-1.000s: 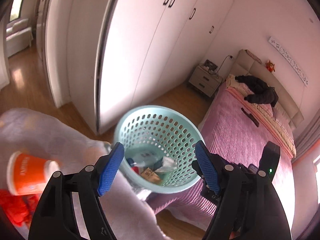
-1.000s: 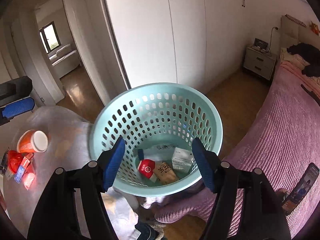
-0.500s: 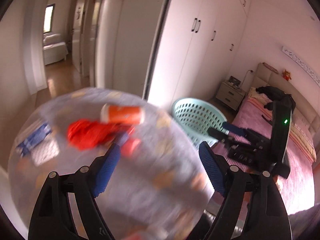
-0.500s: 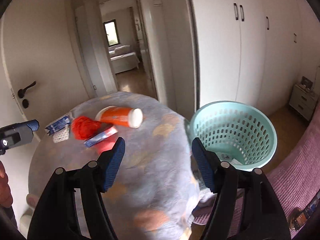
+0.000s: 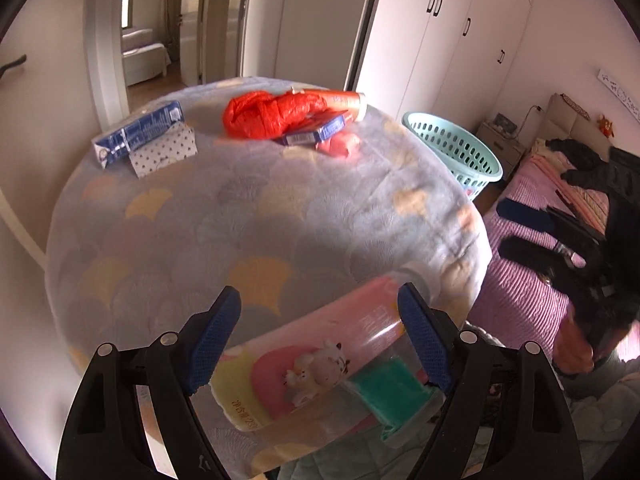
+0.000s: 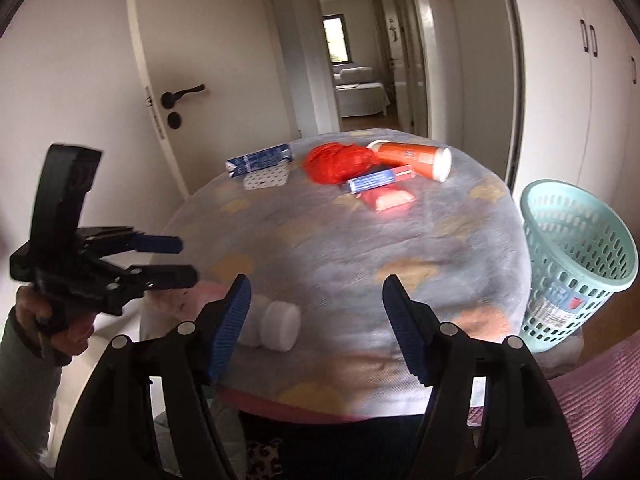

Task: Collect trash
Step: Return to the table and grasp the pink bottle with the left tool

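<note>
Trash lies at the far side of a round table (image 5: 256,216) under a grey-blue blanket: a red plastic bag (image 5: 268,114), an orange tube (image 6: 412,158), a blue-and-red box (image 5: 316,130), a pink packet (image 6: 388,200), a blue carton (image 5: 138,134) and a dotted packet (image 5: 164,152). A pink cartoon-printed pack (image 5: 320,364) lies at the near edge. My left gripper (image 5: 320,332) hangs open over it, pads apart from it. My right gripper (image 6: 316,308) is empty, its jaws closing, above two white rolls (image 6: 280,324). The mint basket (image 6: 576,256) stands right of the table.
A bed with a pink cover (image 5: 532,288) runs along the right. White wardrobes (image 5: 460,40) stand behind the basket, with a nightstand (image 5: 500,140) beyond. An open doorway (image 6: 356,64) and a door with a black handle (image 6: 182,92) lie past the table.
Both views have swung away from the basket to the table. The left gripper has dropped toward the table's near edge, over the pink pack. The right jaws have narrowed slightly.
</note>
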`<state>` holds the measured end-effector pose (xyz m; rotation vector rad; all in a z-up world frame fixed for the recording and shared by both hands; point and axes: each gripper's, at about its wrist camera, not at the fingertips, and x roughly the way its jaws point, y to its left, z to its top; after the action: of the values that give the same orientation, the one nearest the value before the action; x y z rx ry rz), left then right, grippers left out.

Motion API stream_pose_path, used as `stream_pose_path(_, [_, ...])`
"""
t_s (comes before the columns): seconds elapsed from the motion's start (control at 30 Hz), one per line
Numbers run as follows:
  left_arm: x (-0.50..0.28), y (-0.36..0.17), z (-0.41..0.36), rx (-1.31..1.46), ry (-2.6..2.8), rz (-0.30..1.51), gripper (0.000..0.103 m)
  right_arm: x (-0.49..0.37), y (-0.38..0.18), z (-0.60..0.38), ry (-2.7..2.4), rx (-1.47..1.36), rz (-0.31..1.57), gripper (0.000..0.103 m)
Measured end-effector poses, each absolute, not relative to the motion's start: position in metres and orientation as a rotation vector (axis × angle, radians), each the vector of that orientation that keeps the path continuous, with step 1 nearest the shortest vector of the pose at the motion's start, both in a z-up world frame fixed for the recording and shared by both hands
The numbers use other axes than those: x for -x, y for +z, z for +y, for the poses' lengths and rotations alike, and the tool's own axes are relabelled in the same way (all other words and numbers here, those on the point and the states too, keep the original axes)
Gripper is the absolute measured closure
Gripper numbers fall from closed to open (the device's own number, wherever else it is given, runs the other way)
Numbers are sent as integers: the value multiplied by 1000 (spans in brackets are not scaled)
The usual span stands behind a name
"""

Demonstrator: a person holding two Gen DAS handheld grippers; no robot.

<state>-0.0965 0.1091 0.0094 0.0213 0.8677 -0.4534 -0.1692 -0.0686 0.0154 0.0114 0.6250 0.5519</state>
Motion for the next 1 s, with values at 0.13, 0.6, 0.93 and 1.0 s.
stream_pose_path(0.13, [94, -8, 105, -81, -478, 912, 25, 189, 6, -45, 609, 31, 638, 44])
stream_pose_path(0.6, [100, -24, 96, -114, -534, 958, 32, 195, -18, -20, 685, 86, 737, 45])
stream_pose_path(0.93, [82, -27, 114, 29, -508, 954, 53, 187, -37, -24, 708, 143, 811, 45])
stream_pose_path(1.0, [79, -24, 117, 27, -434, 945, 53, 183, -38, -26, 697, 119, 816, 45])
